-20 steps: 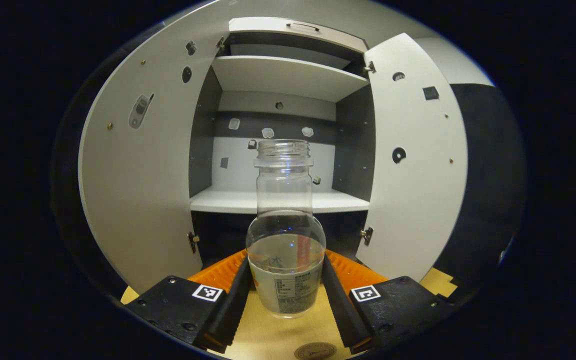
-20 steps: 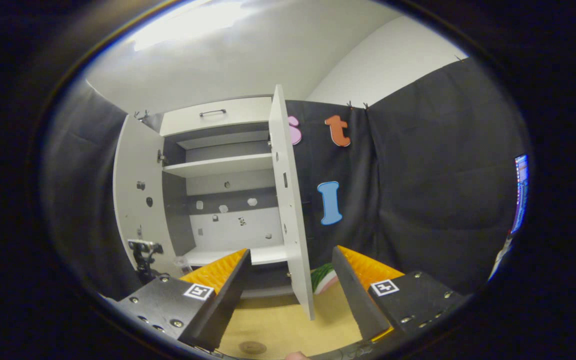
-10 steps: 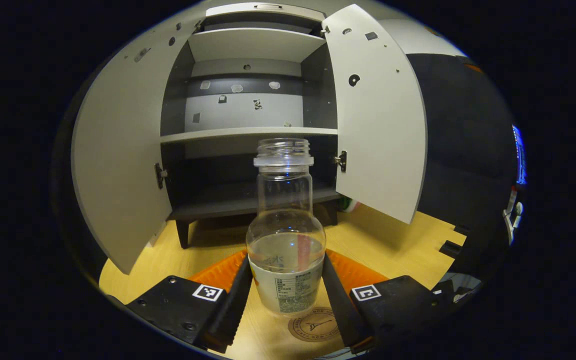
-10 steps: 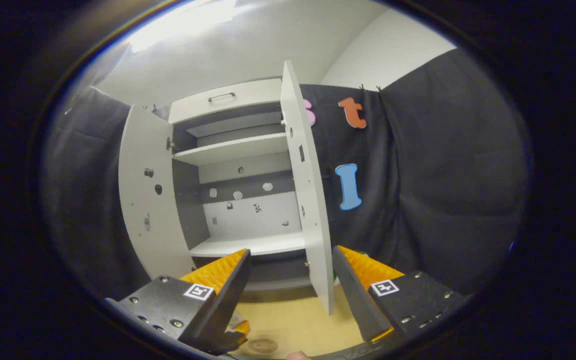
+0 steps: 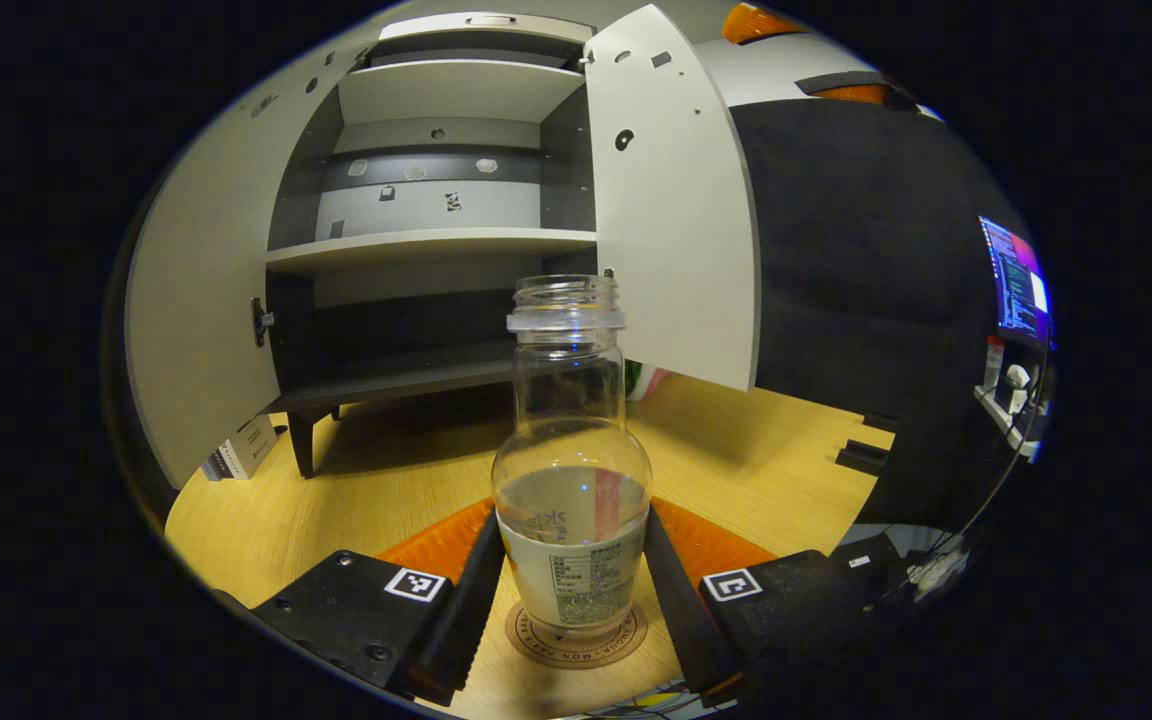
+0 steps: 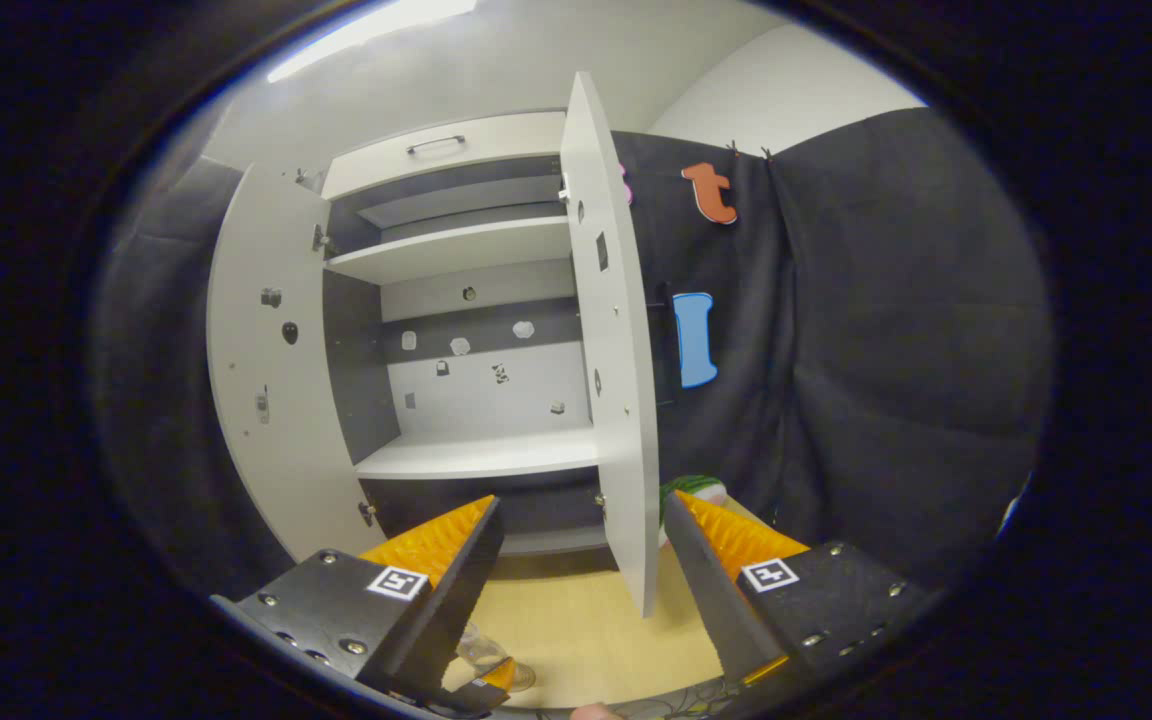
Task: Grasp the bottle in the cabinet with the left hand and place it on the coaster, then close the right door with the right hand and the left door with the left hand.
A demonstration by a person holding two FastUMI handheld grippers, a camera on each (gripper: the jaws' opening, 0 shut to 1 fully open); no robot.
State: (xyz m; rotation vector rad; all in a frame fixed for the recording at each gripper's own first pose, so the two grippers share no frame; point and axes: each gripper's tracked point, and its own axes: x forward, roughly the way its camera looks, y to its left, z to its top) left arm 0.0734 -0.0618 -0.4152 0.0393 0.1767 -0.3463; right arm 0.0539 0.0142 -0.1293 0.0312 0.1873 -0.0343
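A clear, uncapped bottle [image 5: 571, 480] with a white label and some liquid stands upright between the fingers of my left gripper [image 5: 571, 600], which is shut on its lower body. Its base sits over the round brown coaster [image 5: 626, 640] on the wooden table. Behind it the white cabinet [image 5: 436, 240] stands with both doors swung out, the right door [image 5: 676, 220] nearest. In the right gripper view my right gripper [image 6: 581, 560] is open and holds nothing, in front of the right door's edge [image 6: 616, 350]; the left door [image 6: 266, 380] hangs open. The bottle [image 6: 481, 650] peeks out low beside its left finger.
A green, white and red object [image 5: 646, 378] lies on the table [image 5: 766, 460] behind the right door. A small box [image 5: 241, 455] leans under the left door. A lit screen [image 5: 1016, 280] and cables are at the far right.
My left gripper has come down and back from shelf height with the bottle, which now stands over the coaster. The right gripper has shifted slightly toward the cabinet, still open.
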